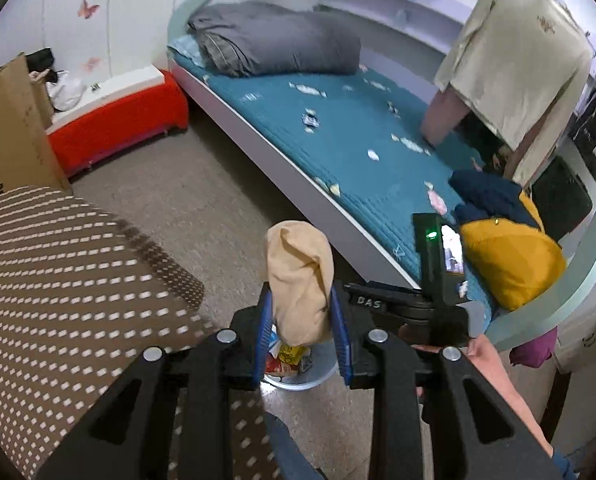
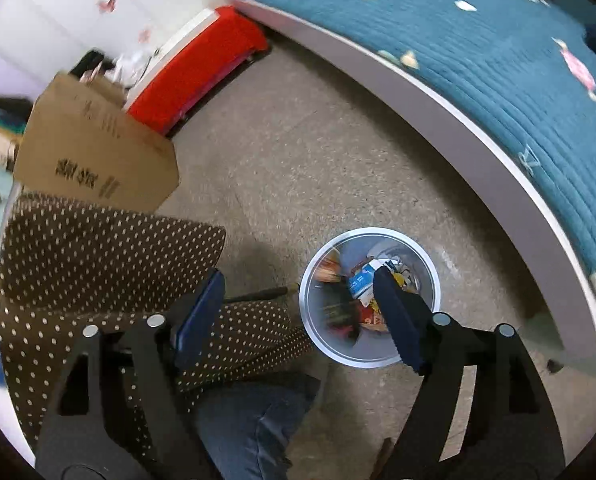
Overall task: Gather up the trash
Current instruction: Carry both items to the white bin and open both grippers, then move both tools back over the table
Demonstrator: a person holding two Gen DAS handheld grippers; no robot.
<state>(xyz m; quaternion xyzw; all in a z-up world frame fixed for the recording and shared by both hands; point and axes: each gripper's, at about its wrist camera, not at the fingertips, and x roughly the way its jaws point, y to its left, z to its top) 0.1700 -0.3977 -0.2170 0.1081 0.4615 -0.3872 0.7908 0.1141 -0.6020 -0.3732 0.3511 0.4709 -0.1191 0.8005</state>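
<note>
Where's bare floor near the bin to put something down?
Open floor runs between the bed frame and the cardboard box, up to the red bench. It's tight around the trash bin, hemmed by the dotted cushion and a knee.

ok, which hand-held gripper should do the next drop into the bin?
Left. The left hand-held gripper grips a beige crumpled bag above the trash bin; the right hand-held gripper is open and empty.
</note>
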